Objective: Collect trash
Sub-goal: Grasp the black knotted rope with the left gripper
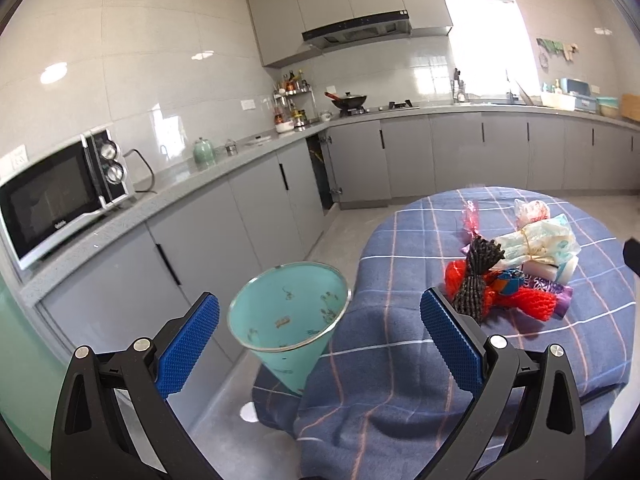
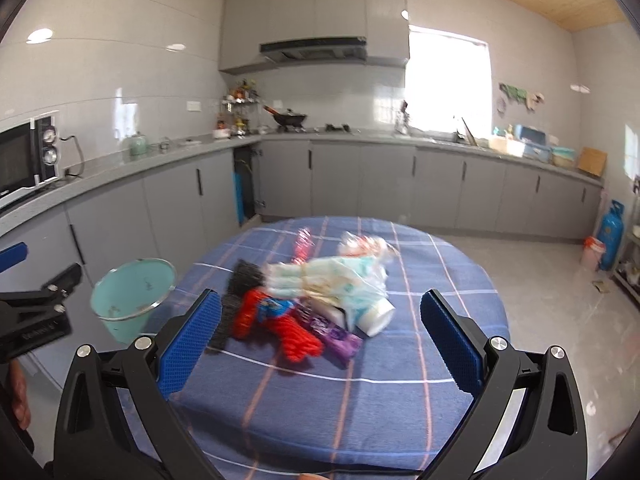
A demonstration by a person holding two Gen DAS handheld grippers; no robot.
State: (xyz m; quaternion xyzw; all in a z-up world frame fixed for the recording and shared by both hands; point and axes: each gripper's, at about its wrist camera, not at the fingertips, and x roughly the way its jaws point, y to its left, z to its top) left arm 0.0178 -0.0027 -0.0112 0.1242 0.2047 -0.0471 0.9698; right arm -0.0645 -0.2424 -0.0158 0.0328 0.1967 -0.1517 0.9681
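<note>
A pile of trash lies on the round table with a blue plaid cloth [image 2: 380,392]: a black foam net [image 1: 478,276], a red foam net [image 1: 528,302], a purple wrapper [image 2: 336,332], a tied bundle of pale wrappers [image 2: 332,280], a white tube [image 2: 376,316] and a red cellophane scrap [image 1: 472,216]. A teal bin [image 1: 292,320] stands on the floor left of the table; it also shows in the right wrist view [image 2: 130,300]. My left gripper [image 1: 320,344] is open and empty above the bin and table edge. My right gripper [image 2: 320,340] is open and empty in front of the pile.
Grey cabinets and a counter [image 1: 240,152] run along the far walls, with a microwave [image 1: 60,192] at left and a stove with a wok [image 1: 352,102]. A blue gas cylinder [image 2: 612,234] and a small red bin [image 2: 592,252] stand at the far right.
</note>
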